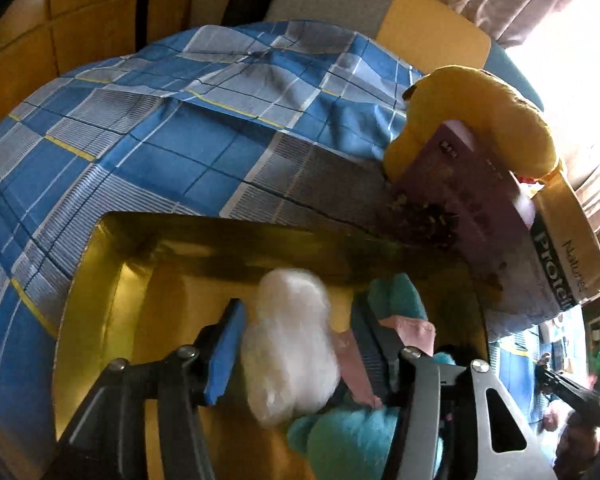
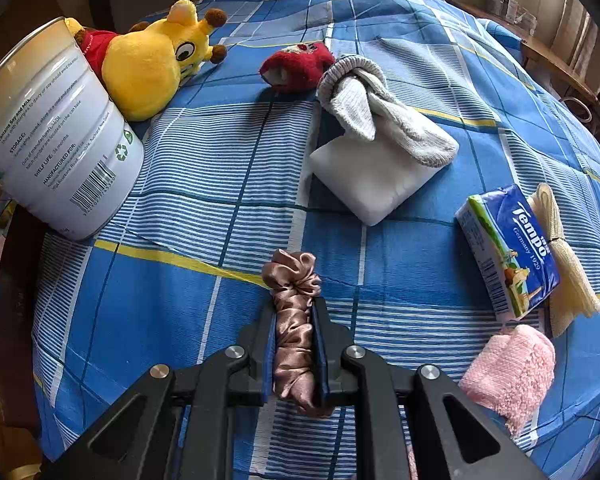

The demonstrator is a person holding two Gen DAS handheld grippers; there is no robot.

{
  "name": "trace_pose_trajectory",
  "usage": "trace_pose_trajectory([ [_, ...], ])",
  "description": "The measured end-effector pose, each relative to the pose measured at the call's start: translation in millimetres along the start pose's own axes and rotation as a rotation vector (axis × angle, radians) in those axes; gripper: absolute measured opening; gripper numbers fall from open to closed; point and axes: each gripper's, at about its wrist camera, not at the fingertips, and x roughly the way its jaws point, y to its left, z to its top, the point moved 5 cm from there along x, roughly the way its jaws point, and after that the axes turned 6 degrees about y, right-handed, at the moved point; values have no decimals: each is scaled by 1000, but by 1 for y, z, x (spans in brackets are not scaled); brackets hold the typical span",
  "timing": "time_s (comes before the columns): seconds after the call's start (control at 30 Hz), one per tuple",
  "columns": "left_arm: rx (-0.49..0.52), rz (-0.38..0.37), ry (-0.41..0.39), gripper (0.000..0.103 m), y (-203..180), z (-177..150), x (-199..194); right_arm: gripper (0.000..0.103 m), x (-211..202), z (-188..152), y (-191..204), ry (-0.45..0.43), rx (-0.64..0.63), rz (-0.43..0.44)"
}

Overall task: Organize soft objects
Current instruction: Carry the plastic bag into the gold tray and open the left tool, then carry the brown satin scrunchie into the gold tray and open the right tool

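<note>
Right wrist view shows the bed's blue checked sheet (image 2: pixel 400 60), carrying a white tin (image 2: pixel 56 136), a yellow plush giraffe (image 2: pixel 152 60), a grey sock bundle (image 2: pixel 376 116) and a Tempo tissue pack (image 2: pixel 508 248). The right claw (image 2: pixel 294 344) pinches a brown satin scrunchie (image 2: pixel 294 332). Over the gold box (image 1: pixel 112 280), the left claw (image 1: pixel 300 344) is spread around a blurred white fluffy object (image 1: pixel 292 344).

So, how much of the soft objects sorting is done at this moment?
Done: a teal plush and a pink cloth lie in the yellow box. In hand: the open left hand-held gripper has a white fluffy piece between its fingers over the box; the right hand-held gripper clamps a brown satin scrunchie. Left: giraffe plush, red item, grey socks, pink towel.
</note>
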Motion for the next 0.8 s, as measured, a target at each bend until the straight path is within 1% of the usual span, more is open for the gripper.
trace_pose_trajectory([
  [0.1,-7,33,-32,58,1,-4,-10,15,0,0,0,0,-6,-2],
  [0.17,-1,37,-57,58,0,-11,-20,15,0,0,0,-1,-8,-4],
  [0.3,26,84,-114,58,-5,-32,-44,15,-1,0,0,-3,-17,-15],
  [0.37,37,107,-127,58,-8,-43,-52,15,-1,0,2,-3,-23,-20],
  [0.47,40,119,-143,59,-12,-58,-62,15,-1,-1,5,-5,-30,-31],
  [0.6,47,114,-161,64,-18,-77,-75,15,-1,0,7,-8,-39,-44],
  [0.67,56,114,-179,65,-22,-84,-81,15,-2,-1,8,-9,-41,-49],
  [0.73,70,121,-194,70,-26,-91,-87,15,-1,-1,8,-10,-43,-52],
  [0.8,82,124,-210,70,-30,-98,-91,15,-2,0,8,-12,-44,-56],
])
